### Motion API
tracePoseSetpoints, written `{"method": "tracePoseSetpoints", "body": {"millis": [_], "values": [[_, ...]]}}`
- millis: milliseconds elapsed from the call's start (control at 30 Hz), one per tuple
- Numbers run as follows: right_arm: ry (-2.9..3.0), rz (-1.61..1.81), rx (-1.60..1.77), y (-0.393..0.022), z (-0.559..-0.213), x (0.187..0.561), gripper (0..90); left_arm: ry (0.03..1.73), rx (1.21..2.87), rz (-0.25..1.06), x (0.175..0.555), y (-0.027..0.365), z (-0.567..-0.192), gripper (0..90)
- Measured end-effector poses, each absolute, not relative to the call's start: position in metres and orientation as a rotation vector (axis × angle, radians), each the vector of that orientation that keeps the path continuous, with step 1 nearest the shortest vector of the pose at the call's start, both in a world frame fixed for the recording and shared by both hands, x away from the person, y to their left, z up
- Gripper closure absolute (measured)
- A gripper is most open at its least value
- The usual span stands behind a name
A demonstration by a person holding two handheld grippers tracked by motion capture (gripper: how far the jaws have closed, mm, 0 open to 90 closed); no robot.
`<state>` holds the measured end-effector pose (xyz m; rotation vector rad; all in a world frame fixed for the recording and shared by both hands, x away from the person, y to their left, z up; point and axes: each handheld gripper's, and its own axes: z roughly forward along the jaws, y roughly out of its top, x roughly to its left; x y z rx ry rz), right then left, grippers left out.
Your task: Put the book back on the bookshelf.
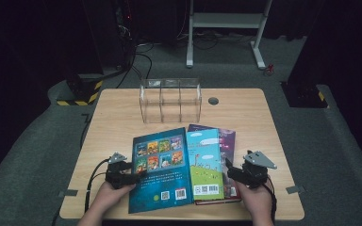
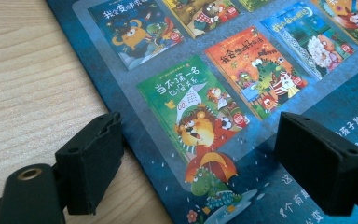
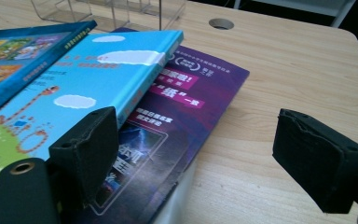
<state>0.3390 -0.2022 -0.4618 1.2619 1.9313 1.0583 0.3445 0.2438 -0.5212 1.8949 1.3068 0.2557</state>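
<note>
Hands enter from the bottom edge of the high view, each gripping one tool level over the desk [image 1: 122,108]. Left tool [image 1: 139,176], lower left of centre, has jaws spread wide astride the left edge of the dark blue book [image 1: 162,169], pads clear of it. Right tool [image 1: 227,170], lower right, stands wide open, holding nothing, beside the purple book [image 1: 228,139]. Light blue book [image 1: 205,162] lies on the purple one, centre frame. Clear divided rack [image 1: 170,100] stands upright in the upper centre, compartments bare.
</note>
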Motion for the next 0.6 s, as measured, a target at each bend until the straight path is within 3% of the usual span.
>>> {"method": "tracePoseSetpoints", "body": {"millis": [600], "values": [[2.006, 1.114, 1.194, -0.179, -0.454, 0.330, 14.4, 1.316, 1.883, 0.258, 0.343, 0.243, -0.522, 15.9]]}}
